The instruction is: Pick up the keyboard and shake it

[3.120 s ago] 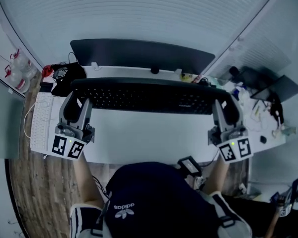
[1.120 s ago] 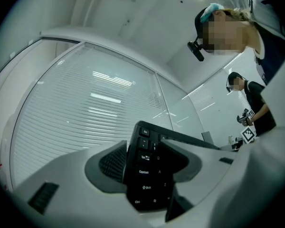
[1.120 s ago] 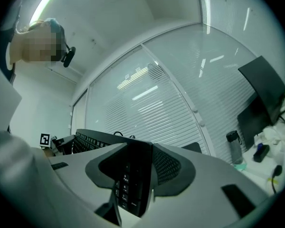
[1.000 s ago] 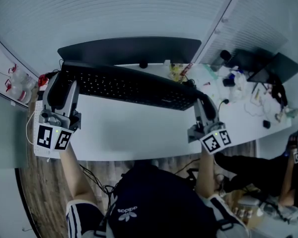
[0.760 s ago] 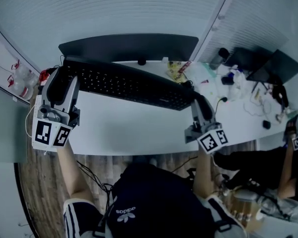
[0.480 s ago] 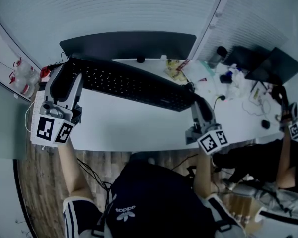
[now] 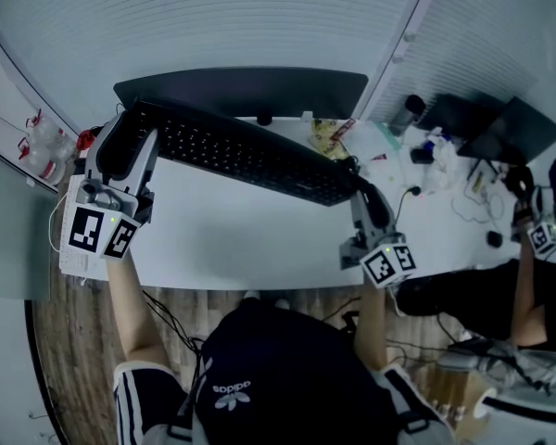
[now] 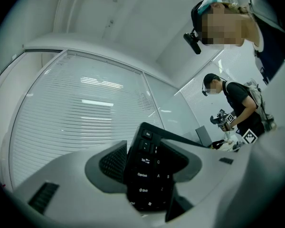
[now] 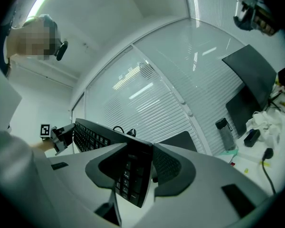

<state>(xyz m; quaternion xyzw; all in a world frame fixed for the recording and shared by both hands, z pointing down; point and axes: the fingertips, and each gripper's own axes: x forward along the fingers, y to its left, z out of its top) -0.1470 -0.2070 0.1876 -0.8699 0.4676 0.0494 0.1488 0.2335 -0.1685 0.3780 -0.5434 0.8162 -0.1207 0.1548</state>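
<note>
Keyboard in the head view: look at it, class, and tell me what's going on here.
A person is holding a black keyboard by its two ends, with a handheld gripper at each. The left gripper is clamped on the end with the Shift and Caps keys, and the right gripper is clamped on the other end. The keyboard is lifted off the white desk and slants across the head view in front of the monitor. A single moment cannot show any shaking.

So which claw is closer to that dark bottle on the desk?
Right. The right claw grips the keyboard at the end near the bottle; the left claw grips the opposite end, much farther away.
</note>
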